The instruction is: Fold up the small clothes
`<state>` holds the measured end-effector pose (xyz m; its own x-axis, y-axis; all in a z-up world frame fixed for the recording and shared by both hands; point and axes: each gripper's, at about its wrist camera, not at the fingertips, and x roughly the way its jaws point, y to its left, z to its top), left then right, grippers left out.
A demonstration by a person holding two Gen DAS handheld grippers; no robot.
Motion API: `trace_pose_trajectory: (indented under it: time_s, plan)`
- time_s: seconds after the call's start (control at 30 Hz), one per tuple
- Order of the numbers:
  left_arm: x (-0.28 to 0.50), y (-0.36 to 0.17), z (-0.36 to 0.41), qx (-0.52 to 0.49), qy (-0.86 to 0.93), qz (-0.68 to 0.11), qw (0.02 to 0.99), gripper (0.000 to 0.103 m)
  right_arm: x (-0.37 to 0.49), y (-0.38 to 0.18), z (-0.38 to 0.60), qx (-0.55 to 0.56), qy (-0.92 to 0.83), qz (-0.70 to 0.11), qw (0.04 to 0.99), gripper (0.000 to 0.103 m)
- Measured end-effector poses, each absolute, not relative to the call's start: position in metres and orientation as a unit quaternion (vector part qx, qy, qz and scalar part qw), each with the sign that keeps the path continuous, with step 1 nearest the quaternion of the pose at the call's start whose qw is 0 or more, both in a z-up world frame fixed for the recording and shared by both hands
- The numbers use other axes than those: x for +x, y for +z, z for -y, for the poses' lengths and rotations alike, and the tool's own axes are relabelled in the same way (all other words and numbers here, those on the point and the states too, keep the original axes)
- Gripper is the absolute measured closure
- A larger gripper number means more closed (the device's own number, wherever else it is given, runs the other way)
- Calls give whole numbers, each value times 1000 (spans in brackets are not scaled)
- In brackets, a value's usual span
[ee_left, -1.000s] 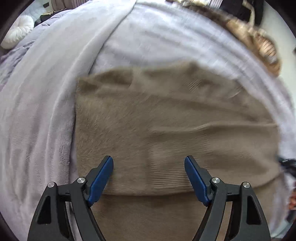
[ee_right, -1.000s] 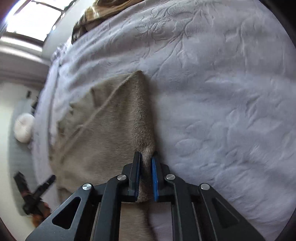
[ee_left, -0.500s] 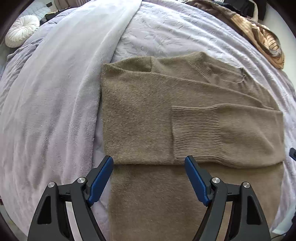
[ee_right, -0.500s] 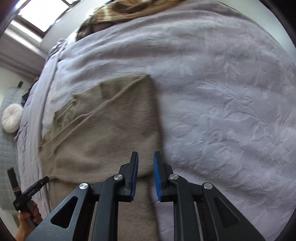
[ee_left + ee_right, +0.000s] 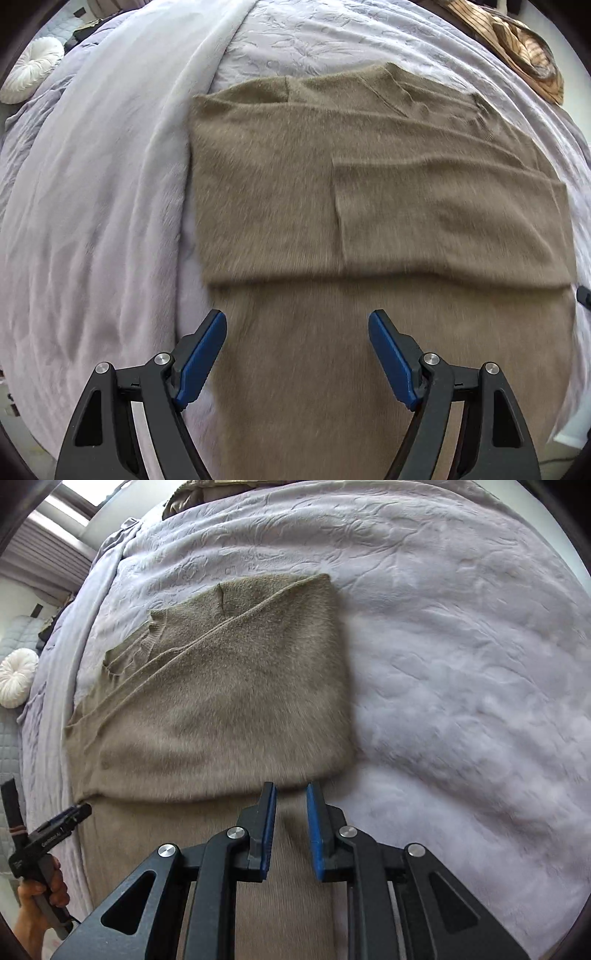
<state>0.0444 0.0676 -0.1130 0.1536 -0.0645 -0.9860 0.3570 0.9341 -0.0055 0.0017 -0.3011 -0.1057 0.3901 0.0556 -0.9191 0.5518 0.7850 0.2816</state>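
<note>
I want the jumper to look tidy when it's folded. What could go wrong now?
1. The fuzzy brown knitted sweater lies on a soft, rumpled lavender bedspread, so pulling it might drag it crooked.
2. The ribbed sleeve cuff rests loose on top and could slide off when the next fold is lifted.
3. The left gripper and right gripper are both open, holding nothing; a shallow pinch might catch only one layer.

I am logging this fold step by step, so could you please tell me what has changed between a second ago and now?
The right gripper has let go: a second ago it pinched the brown sweater's folded edge, and now its jaws stand apart and drawn back from the fold. The folded sleeve now lies flat across the body. The left gripper stayed wide open above the sweater, holding nothing, and the sweater stayed on the lavender bedspread.
</note>
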Motion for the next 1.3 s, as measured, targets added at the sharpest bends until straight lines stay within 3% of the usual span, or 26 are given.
trace_pose_trajectory:
  time_s: [0.27, 0.4, 0.57, 0.63, 0.83, 0.9, 0.97, 1.3]
  plan:
    - [8, -74, -80, 109, -158, -640, 744, 23, -34, -81, 278, 310, -149, -529, 776, 84]
    - [-10, -57, -75, 117, -180, -647, 732, 23, -47, -72, 264, 325, -147, -530, 769, 71]
    - [-25, -38, -69, 121, -199, -642, 730, 20, -60, -63, 246, 335, -140, -534, 763, 68]
    - [-29, -31, -69, 121, -201, -638, 733, 0, -63, -60, 241, 335, -139, -534, 763, 66]
    - [-35, -21, -64, 127, -202, -635, 735, 0, -68, -52, 237, 342, -135, -533, 762, 57]
    - [-37, -19, -60, 134, -195, -634, 736, 0, -67, -49, 237, 337, -127, -534, 765, 46]
    - [-39, -18, -58, 132, -181, -635, 739, 0, -67, -46, 237, 330, -119, -534, 769, 41]
    - [-59, -16, -63, 91, -101, -642, 754, 0, -67, -45, 241, 298, -52, -560, 771, 41]
